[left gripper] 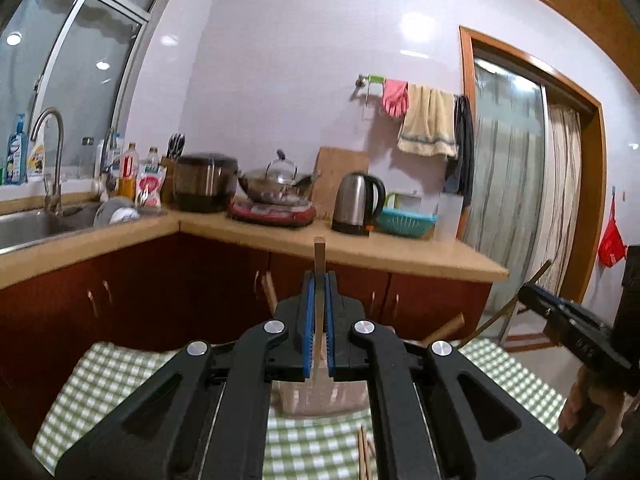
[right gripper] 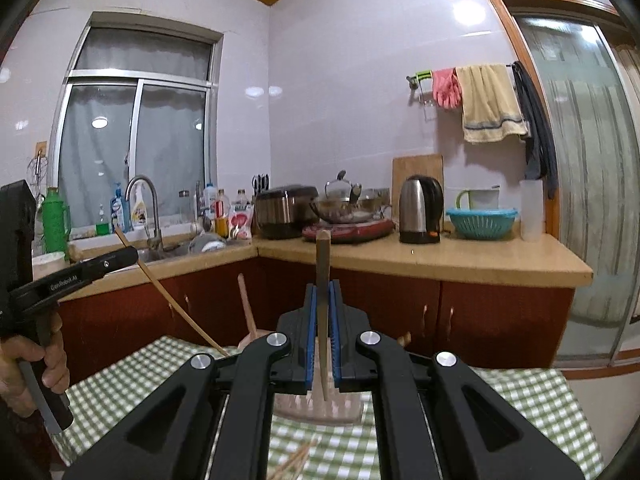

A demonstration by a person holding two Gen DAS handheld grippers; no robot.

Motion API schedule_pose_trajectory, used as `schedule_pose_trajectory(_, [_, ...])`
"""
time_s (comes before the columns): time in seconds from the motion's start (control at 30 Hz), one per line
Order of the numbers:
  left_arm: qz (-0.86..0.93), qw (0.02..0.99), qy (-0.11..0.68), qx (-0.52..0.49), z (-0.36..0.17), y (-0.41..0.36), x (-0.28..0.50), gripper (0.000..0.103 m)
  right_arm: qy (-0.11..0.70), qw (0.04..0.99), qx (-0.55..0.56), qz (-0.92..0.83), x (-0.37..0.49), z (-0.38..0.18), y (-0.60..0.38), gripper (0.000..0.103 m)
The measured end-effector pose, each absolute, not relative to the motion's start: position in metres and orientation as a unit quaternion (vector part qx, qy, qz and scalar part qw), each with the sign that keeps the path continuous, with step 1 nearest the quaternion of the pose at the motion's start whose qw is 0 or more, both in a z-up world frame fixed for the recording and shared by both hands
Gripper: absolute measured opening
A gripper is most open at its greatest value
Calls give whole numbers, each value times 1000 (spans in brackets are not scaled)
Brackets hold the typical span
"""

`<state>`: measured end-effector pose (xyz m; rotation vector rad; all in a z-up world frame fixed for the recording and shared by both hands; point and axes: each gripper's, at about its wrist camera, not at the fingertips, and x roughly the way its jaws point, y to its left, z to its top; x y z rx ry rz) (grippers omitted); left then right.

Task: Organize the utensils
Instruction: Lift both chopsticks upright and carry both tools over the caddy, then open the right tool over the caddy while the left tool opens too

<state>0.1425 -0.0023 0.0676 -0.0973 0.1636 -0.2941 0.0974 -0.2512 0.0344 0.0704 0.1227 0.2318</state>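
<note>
Two grippers, each clamped on one chopstick
Left gripper (left gripper: 319, 280) and right gripper (right gripper: 323, 286) hold chopsticks (left gripper: 319, 258) upright, centre frame, above clear holder (right gripper: 320, 406)

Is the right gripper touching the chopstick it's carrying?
Touching. The right wrist view shows the right gripper with its blue jaws shut on the wooden chopstick, which stands upright between them.

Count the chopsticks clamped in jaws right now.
2: one chopstick upright in the left gripper, another chopstick in the right gripper. More lie on the tablecloth, partly hidden.
</note>
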Motion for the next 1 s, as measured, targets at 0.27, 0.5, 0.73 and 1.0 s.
schedule_pose_trajectory(0.27, [-150,986,68,-40,85,-20,188,5,59,991,27,114,149,44,-247,7])
schedule_pose_trajectory(0.5, [-150,979,131,-30,42,-30,225,5,106,987,37,118,186,12,-242,7])
schedule_pose_trajectory(0.73, [-157,970,185,-18,2,-34,247,5,146,980,48,122,206,-16,-239,7])
schedule_pose_trajectory(1.0, [-149,969,193,-28,-10,-27,251,39,150,981,37,114,211,-17,-236,23])
